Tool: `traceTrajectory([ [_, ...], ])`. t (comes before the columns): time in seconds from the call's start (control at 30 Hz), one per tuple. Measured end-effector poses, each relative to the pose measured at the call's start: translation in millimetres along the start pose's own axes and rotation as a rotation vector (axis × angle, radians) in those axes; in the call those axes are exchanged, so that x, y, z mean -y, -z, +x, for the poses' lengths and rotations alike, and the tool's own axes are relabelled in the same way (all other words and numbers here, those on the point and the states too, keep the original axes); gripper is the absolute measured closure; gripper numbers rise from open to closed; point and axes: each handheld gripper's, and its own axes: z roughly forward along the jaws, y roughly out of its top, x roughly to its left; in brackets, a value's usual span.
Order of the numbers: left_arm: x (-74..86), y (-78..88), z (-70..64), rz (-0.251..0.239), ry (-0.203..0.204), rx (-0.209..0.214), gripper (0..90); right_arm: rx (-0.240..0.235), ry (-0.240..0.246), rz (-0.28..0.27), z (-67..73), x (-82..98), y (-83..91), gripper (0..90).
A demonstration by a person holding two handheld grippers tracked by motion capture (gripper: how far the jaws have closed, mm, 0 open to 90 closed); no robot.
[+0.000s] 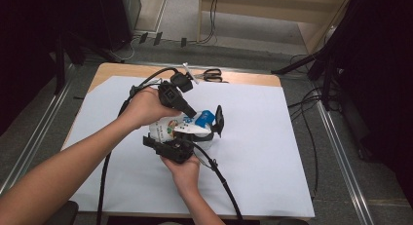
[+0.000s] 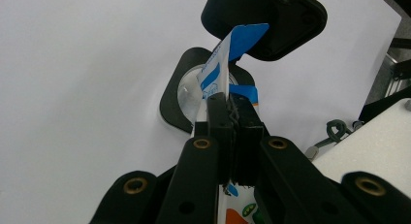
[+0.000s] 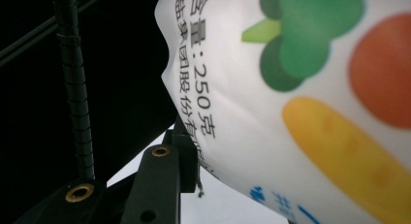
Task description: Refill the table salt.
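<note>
Two tongs work on one white pouch [image 1: 181, 125] printed with vegetables and blue bands, which I see held up just above the middle of the white-covered surface [image 1: 253, 157]. My left tongs [image 1: 189, 114] come in from the upper left and are clamped flat on the pouch's top edge; in the left gripper view the black pads [image 2: 224, 122] are pressed together on the thin film, with the blue corner [image 2: 247, 37] sticking up past them. My right tongs [image 1: 165, 144] sit below the pouch in the high view, with the hand under them. In the right gripper view the pouch's printed side [image 3: 310, 103] bulges close to the camera, and the one jaw I can see lies against its lower edge, so I read them as gripping the pouch body. Scissors [image 1: 210, 75] lie at the far edge of the surface, well apart from the pouch.
</note>
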Motion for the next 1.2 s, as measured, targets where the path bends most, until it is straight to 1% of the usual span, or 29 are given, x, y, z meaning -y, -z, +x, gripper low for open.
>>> traceTrajectory([
  [0.07, -0.8, -0.1, 0.4, 0.003, -0.004, -0.001, 90.0, -0.002, -0.005, -0.004, -0.4, -0.5, 0.2, 69.5],
  [0.13, -1.6, -0.5, -0.2, 0.0, 0.002, -0.002, 90.0, -0.005, -0.012, -0.008, -0.4, -0.9, 0.4, 69.5],
  [0.2, -2.4, -0.3, 0.4, 0.005, -0.005, 0.0, 90.0, -0.008, -0.013, -0.011, -0.8, -1.5, 0.7, 69.5],
  [0.3, -3.6, -1.6, 0.5, 0.003, -0.002, -0.007, 89.9, -0.01, -0.02, -0.017, -1.5, -2.5, 0.6, 69.4],
  [0.37, -3.8, -2.2, 1.4, 0.004, 0.001, 0.0, 89.8, -0.006, -0.024, -0.015, -2.0, -2.8, 0.5, 69.4],
  [0.5, -4.4, -3.3, 3.9, 0.01, 0.001, -0.002, 89.8, -0.006, -0.038, -0.013, -3.5, -3.4, -0.6, 69.6],
  [0.53, -4.2, -4.0, 3.9, 0.004, 0.007, -0.005, 89.8, -0.006, -0.044, -0.016, -3.8, -3.9, -1.6, 69.6],
  [0.6, -4.2, -3.6, 5.0, 0.003, 0.009, -0.001, 89.8, -0.005, -0.05, -0.018, -3.7, -5.1, -2.9, 69.6],
  [0.63, -4.3, -3.1, 5.7, 0.006, 0.006, 0.003, 89.7, -0.007, -0.051, -0.021, -3.9, -5.5, -3.4, 69.6],
  [0.73, -4.8, -2.6, 5.3, 0.005, 0.012, -0.003, 89.7, -0.005, -0.05, -0.021, -3.8, -6.3, -4.1, 69.7],
  [0.87, -5.8, -2.0, 5.3, 0.011, 0.002, 0.001, 89.7, -0.001, -0.053, -0.024, -3.5, -7.1, -4.1, 69.7],
  [1.2, -6.1, -2.1, 5.3, 0.012, 0.0, 0.003, 89.7, 0.009, -0.047, -0.026, -3.7, -8.1, -5.1, 69.6],
])
